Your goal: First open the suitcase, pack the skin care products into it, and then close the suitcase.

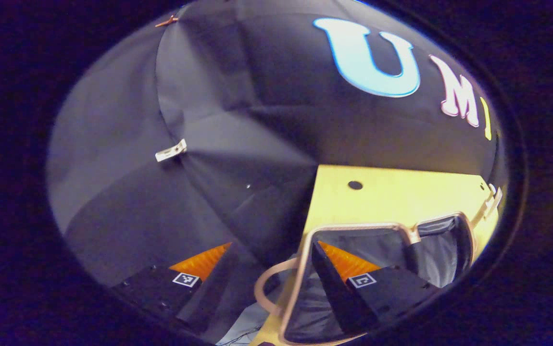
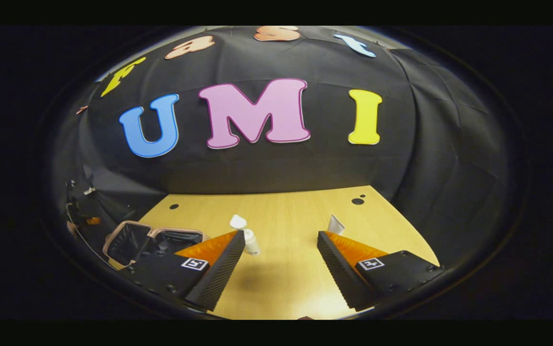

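In the left gripper view the left gripper (image 1: 267, 283) has its fingers spread wide with nothing between them; it hangs over the near left corner of the wooden table (image 1: 401, 197). The suitcase (image 1: 382, 278) lies open on the table at about 5 o'clock in that view, its pale pink rim framing a dark fabric lining, with a pink handle loop (image 1: 269, 290) curving off its left side. One finger (image 1: 339, 288) of this gripper shows in front of the open case, though whether it touches the lining cannot be told.

In the right gripper view the right gripper (image 2: 281, 269) is also wide open and empty, held above the table (image 2: 286, 211). A white pump bottle (image 2: 246, 236) stands upright just beyond its left fingertip, at 11 o'clock from the gripper. A small white tube (image 2: 336, 225) stands near the right fingertip, at 1 o'clock. The open suitcase (image 2: 134, 240) sits at the table's left edge, at 9 o'clock
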`<state>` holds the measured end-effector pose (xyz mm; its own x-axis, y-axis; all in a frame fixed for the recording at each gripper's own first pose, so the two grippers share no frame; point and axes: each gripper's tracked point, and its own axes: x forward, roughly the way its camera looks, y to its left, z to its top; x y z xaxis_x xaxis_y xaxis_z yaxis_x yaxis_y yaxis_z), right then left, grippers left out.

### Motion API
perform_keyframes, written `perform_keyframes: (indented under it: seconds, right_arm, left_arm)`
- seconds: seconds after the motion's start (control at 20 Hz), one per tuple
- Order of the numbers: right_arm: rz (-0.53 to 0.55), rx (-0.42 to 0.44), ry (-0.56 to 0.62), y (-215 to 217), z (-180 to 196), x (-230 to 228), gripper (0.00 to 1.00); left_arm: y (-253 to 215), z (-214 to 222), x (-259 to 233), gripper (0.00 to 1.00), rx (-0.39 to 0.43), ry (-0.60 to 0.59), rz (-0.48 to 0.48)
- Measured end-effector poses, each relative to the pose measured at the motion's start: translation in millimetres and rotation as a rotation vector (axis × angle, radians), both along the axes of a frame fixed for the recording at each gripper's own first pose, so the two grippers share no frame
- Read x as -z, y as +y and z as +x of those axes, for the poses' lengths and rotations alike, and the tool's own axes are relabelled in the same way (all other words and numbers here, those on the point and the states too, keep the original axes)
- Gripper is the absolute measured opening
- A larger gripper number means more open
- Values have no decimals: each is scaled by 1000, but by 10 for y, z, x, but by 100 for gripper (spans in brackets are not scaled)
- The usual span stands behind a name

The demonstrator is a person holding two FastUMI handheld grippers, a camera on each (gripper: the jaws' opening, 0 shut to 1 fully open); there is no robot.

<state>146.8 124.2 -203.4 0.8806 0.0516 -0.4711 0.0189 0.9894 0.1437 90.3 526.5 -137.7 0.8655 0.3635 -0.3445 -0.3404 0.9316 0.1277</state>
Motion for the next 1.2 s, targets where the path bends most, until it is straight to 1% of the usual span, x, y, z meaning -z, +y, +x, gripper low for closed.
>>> perform_keyframes:
  seconds: [0.05,0.1,0.15,0.25,0.35,0.45,0.55,0.65,0.8,1.0,1.2]
  right_arm:
    - [-9,-12,10,-69,45,96,96]
    - [-23,-23,14,-141,91,188,96]
    - [-47,-27,21,-243,149,292,96]
    - [-76,-32,50,-460,217,541,96]
    - [-85,-41,79,-620,309,775,96]
    - [-85,-48,106,-750,397,982,96]
    - [-80,-58,123,-835,525,1173,96]
    - [-77,-75,136,-868,649,1350,96]
    - [-61,-118,173,-833,789,1644,96]
    - [-35,-149,212,-809,956,1958,97]
    - [-12,-158,229,-793,1116,2138,96]
  left_arm:
    - [-420,50,-124,96,61,-25,-17]
    - [-871,63,-166,96,110,-26,-45]
    - [-1331,107,-159,96,164,-13,-69]
    - [-2182,264,-126,97,273,-30,-88]
    - [-3056,443,29,96,409,-24,-135]
    - [-3945,520,227,96,527,26,-187]
    - [-4517,521,495,97,576,87,-191]
    - [-4913,569,714,97,597,141,-158]
    - [-5289,638,860,97,602,201,-137]
    - [-5419,861,883,97,567,246,-113]
    - [-5423,917,1001,97,524,267,-118]
